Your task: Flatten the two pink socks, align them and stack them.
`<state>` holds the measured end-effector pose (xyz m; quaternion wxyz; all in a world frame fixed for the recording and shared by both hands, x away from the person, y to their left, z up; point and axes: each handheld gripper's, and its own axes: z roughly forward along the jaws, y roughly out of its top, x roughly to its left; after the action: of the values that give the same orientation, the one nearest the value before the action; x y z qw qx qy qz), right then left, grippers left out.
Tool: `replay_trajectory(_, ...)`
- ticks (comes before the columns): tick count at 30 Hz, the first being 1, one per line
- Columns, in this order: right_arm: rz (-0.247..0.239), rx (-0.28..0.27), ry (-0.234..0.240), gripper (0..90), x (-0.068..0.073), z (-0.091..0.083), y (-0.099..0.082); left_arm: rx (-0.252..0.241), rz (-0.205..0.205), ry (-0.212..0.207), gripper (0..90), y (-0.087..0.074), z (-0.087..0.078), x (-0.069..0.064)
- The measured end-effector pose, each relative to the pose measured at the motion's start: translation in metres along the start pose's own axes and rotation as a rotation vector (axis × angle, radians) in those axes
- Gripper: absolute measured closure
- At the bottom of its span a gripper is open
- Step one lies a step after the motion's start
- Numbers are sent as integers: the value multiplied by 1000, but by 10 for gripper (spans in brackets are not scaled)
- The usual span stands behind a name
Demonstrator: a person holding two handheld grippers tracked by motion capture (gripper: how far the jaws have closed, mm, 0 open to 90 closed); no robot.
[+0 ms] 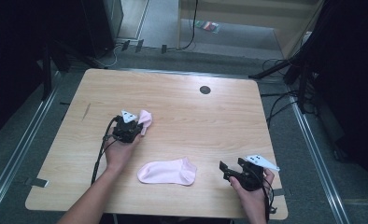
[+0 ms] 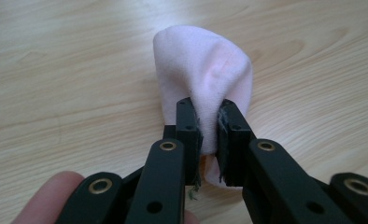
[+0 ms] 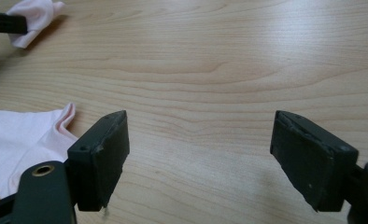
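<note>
A small pink sock point(image 1: 146, 118) is bunched on the wooden table point(image 1: 196, 121), left of centre. My left gripper point(image 1: 136, 127) is shut on it. In the left gripper view the two black jaws pinch a fold of that sock point(image 2: 205, 70) between their pads, left gripper point(image 2: 208, 106). A second pink sock point(image 1: 167, 171) lies flat near the front edge. My right gripper point(image 1: 225, 169) rests to its right, open with nothing between its jaws. In the right gripper view, the right gripper point(image 3: 200, 135) stands wide over bare wood, with the flat sock point(image 3: 18, 140) at the left.
A round dark grommet point(image 1: 205, 89) sits in the table top toward the back. A thin dark mark point(image 1: 86, 111) lies near the left edge. Cables point(image 1: 275, 107) and dark stands surround the table on the floor.
</note>
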<state>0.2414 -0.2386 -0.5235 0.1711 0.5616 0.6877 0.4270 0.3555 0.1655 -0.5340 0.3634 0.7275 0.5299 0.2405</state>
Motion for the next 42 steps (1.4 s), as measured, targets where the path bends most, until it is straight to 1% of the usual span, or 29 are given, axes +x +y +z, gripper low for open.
replay_trajectory(1,-1,-2,0,196,-1,0,0,1,-2,-17,817,3,-2,-3)
replay_trajectory(4,8,6,-1,198,-1,1,0,-30,-27,-62,818,13,-9,-18)
replay_trajectory(7,5,5,2,198,-1,1,0,-56,-28,-81,819,20,-14,-35)
replay_trajectory(8,6,6,2,198,-1,1,0,-61,-31,-92,819,22,-16,-44)
replay_trajectory(9,4,6,2,199,-1,1,0,-59,-28,-97,819,23,-17,-50)
replay_trajectory(10,3,6,2,200,-1,1,0,-54,-18,-108,819,25,-18,-61)
replay_trajectory(13,4,9,2,199,-1,2,-1,-39,-4,-126,819,26,-19,-84)
replay_trajectory(16,0,11,4,199,0,2,-1,-24,4,-136,818,22,-17,-98)
replay_trajectory(17,4,11,4,199,-1,1,-1,-19,8,-140,817,21,-17,-101)
replay_trajectory(18,4,12,4,200,-1,1,-1,-18,17,-130,815,19,-17,-105)
replay_trajectory(20,-3,9,3,200,-1,0,-1,-20,9,-107,805,15,-16,-109)
replay_trajectory(21,-1,9,4,200,-1,0,-1,-10,12,-96,788,14,-15,-109)
replay_trajectory(22,2,8,4,200,-1,0,-1,9,2,-91,746,13,-13,-109)
replay_trajectory(23,1,9,3,200,-2,0,-1,38,-10,-105,655,13,-10,-108)
replay_trajectory(24,4,9,4,201,-3,0,-1,66,-17,-108,578,12,-8,-108)
replay_trajectory(25,8,8,0,201,-3,0,-1,74,-16,-103,481,11,-8,-109)
replay_trajectory(26,12,11,0,201,-3,0,-1,75,-5,-87,435,10,-10,-109)
replay_trajectory(27,10,10,2,201,-3,0,-1,69,-2,-87,409,10,-12,-109)
replay_trajectory(28,8,10,3,201,-3,1,-1,52,-2,-99,413,10,-14,-108)
replay_trajectory(30,7,13,2,201,-3,1,-1,28,19,-110,512,11,-18,-110)
replay_trajectory(31,8,14,2,201,-2,1,-1,21,24,-126,576,12,-19,-112)
replay_trajectory(33,7,15,4,202,-2,2,-1,17,64,-139,670,15,-18,-119)
replay_trajectory(34,8,16,3,202,-1,2,-1,20,79,-137,685,16,-16,-121)
replay_trajectory(35,9,17,3,202,-1,2,-1,32,95,-134,690,17,-13,-124)
replay_trajectory(36,8,18,4,202,0,2,-2,40,94,-138,685,19,-8,-126)
replay_trajectory(37,7,19,5,202,0,2,-2,57,98,-132,660,20,-5,-127)
replay_trajectory(39,6,21,5,202,0,2,-2,85,89,-124,607,21,5,-126)
replay_trajectory(41,6,23,6,202,-1,2,-2,103,62,-88,527,21,12,-123)
replay_trajectory(42,6,23,6,203,-2,2,-2,102,50,-87,536,22,13,-121)
